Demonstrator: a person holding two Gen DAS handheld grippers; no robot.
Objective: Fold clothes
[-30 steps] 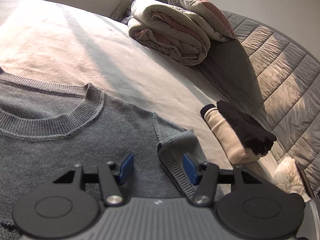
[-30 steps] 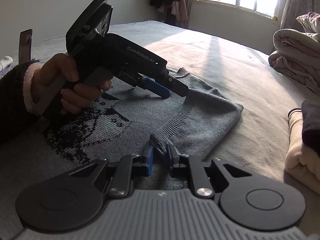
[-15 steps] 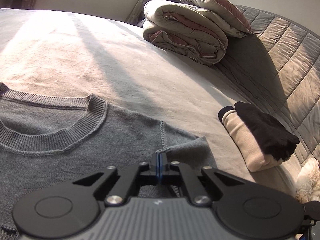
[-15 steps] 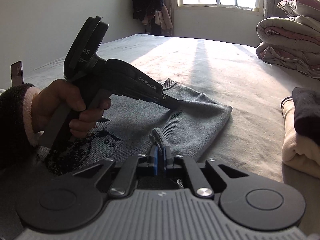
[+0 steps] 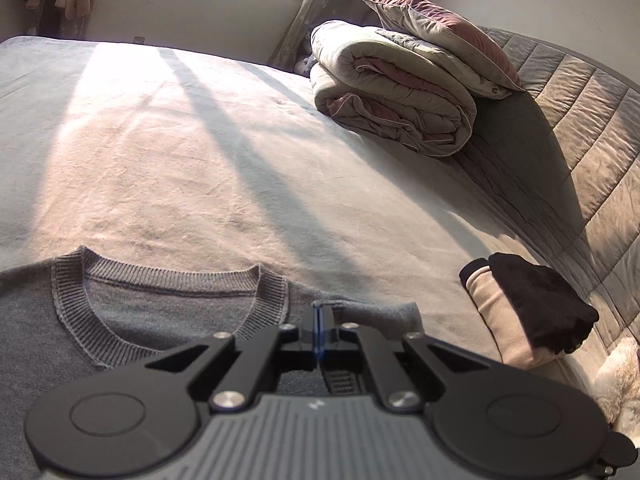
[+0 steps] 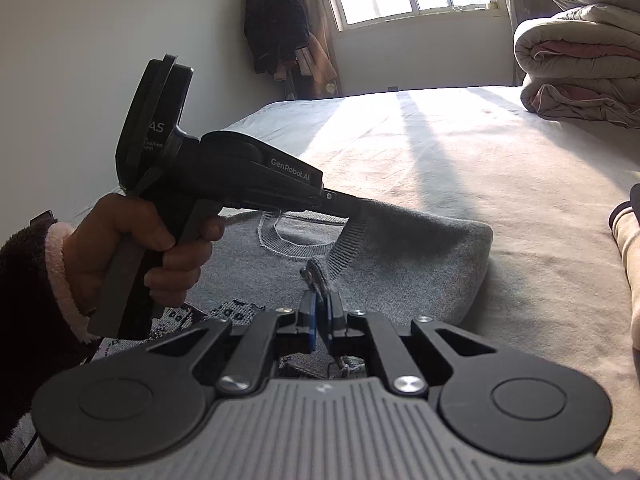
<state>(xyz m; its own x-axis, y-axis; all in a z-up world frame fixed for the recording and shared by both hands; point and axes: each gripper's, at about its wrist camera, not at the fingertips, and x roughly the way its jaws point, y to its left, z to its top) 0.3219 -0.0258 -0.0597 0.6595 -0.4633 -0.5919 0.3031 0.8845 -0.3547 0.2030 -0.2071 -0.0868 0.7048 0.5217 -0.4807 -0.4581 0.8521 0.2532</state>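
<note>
Grey knit sweater lies front up on the bed, collar toward the window, with a dark woven pattern across the chest. One side of it, the sleeve end, is raised off the body of the garment and doubled over into a loose hump.

Left gripper, held in a hand, has its jaws closed on the ribbed edge at the shoulder end of that raised part; in its own view the blue pads meet with no gap and grey fabric shows just past them. Right gripper has its jaws pinched narrow on a small peak of ribbed cuff, which stands up between the pads. Both grips look secure, though how deep the fabric sits in either cannot be told.

Judgement: the step in hand is the sleeve fold, with both ends of the sleeve gripped and lifted clear of the bed. The next move calls for carrying both grippers together across the chest, keeping the fabric between them taut enough not to sag, laying it flat inside the body outline, then releasing both.

Folded clothes, cream under black, sit well apart on the headboard side. Rolled quilt lies beyond them.
</note>
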